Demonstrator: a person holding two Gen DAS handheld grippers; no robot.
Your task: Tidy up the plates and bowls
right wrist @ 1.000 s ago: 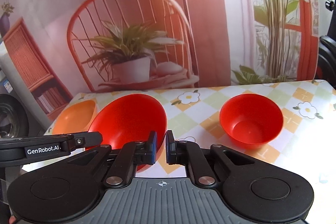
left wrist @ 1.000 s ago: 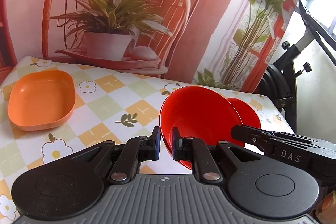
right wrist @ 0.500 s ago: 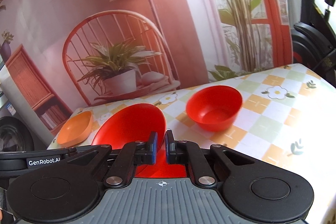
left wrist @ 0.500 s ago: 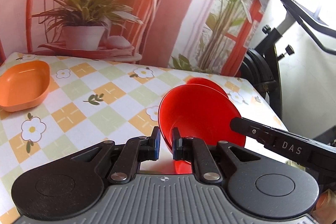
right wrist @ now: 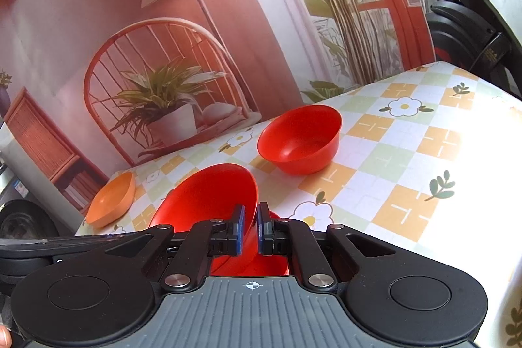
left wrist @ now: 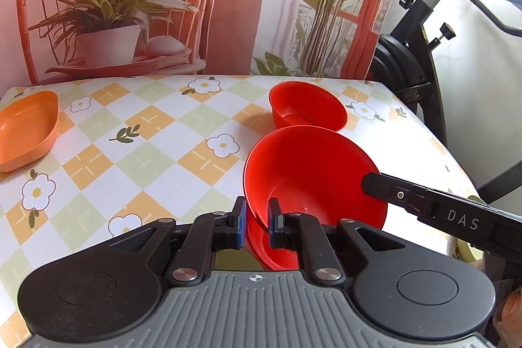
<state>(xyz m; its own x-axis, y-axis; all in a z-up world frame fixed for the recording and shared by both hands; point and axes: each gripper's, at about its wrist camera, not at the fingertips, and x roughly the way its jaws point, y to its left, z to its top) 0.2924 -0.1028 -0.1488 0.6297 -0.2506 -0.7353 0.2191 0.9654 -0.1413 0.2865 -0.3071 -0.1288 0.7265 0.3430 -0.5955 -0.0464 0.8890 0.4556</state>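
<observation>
A large red bowl hangs tilted just above the table, held from both sides. My left gripper is shut on its left rim. My right gripper is shut on its right rim, and one of its fingers reaches in from the right in the left wrist view. The same large red bowl fills the lower middle of the right wrist view. A smaller red bowl stands upright on the table just beyond it. An orange oval dish lies at the far left.
The table has a checked cloth with flowers. A printed backdrop of a chair and plants stands along its far edge. A black exercise bike is past the right edge. A hand shows at the lower left.
Both grippers kept hold of the large red bowl and carried it right and down, nearer the table. The smaller red bowl now shows clear beyond it, and the orange dish sits farther left.
</observation>
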